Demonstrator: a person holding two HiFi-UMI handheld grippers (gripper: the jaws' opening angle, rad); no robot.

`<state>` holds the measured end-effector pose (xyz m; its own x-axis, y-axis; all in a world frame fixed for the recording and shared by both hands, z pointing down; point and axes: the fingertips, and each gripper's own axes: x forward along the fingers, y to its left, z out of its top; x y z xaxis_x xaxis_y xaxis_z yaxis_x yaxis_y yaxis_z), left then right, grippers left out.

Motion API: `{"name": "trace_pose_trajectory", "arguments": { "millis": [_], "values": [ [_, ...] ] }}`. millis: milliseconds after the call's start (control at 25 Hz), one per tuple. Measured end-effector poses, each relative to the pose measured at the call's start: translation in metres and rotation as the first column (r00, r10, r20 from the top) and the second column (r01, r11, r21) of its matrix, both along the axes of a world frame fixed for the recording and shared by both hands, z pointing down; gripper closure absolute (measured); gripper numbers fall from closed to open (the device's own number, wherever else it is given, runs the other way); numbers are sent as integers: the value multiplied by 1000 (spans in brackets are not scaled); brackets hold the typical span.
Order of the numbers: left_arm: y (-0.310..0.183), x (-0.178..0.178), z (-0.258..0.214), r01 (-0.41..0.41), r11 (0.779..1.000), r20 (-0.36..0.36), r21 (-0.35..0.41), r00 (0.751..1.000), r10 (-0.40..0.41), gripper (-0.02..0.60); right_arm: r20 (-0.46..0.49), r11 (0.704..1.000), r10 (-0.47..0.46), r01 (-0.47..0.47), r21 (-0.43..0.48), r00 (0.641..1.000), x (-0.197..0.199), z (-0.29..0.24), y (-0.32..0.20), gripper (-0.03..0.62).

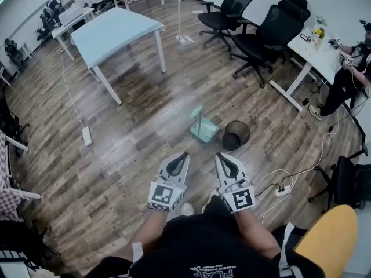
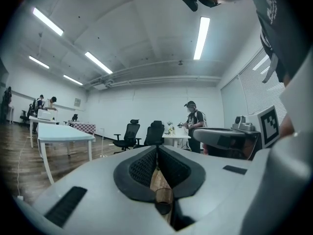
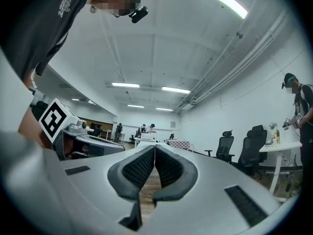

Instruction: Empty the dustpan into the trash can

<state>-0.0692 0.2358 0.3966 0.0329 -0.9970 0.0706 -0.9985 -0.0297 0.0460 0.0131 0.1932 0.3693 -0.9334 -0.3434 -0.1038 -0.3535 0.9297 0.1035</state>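
A pale green dustpan [image 1: 204,128] with an upright handle stands on the wood floor. A round black mesh trash can [image 1: 236,135] is just to its right. Both sit a short way ahead of my grippers. In the head view my left gripper [image 1: 185,154] and right gripper [image 1: 219,156] are held side by side, level, pointing toward them. Both are shut, with nothing between the pads. The left gripper view has its jaws [image 2: 156,149] closed tip to tip, and the right gripper view likewise [image 3: 154,147]. Neither the dustpan nor the can appears in the gripper views.
A light blue table [image 1: 116,30] stands at the back left and black office chairs [image 1: 264,30] at the back right. A person [image 1: 348,74] is at a white desk [image 1: 313,54]. Power strips [image 1: 87,135] [image 1: 282,190] and cables lie on the floor. A yellow seat [image 1: 327,242] is at the near right.
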Motion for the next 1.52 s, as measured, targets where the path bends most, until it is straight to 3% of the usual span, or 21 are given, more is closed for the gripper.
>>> {"name": "trace_pose_trajectory", "arguments": {
  "millis": [360,480,800,1080,1320,1520],
  "values": [
    [-66,-32,14,3,1000,14,-31,1000,-2,557,4,1000,3,-3,-16,1000,-34,11,-69,569],
    [-98,-38,14,6,999,19,-40,1000,-5,557,55,1000,-20,21,-21,998,-45,5,-97,569],
    [-188,-49,15,12,998,39,-68,999,-9,557,55,996,-79,80,-27,995,-67,4,-177,569],
    [-238,-66,14,56,995,64,-79,997,-51,557,50,991,-131,132,-14,990,-84,5,-225,569],
    [-268,-88,24,79,991,44,-109,996,-75,557,49,993,-111,113,-42,993,-92,13,-263,569],
    [-293,-107,42,46,988,24,-148,999,-43,557,21,995,-67,69,-70,998,-106,26,-290,569]
  ]
}}
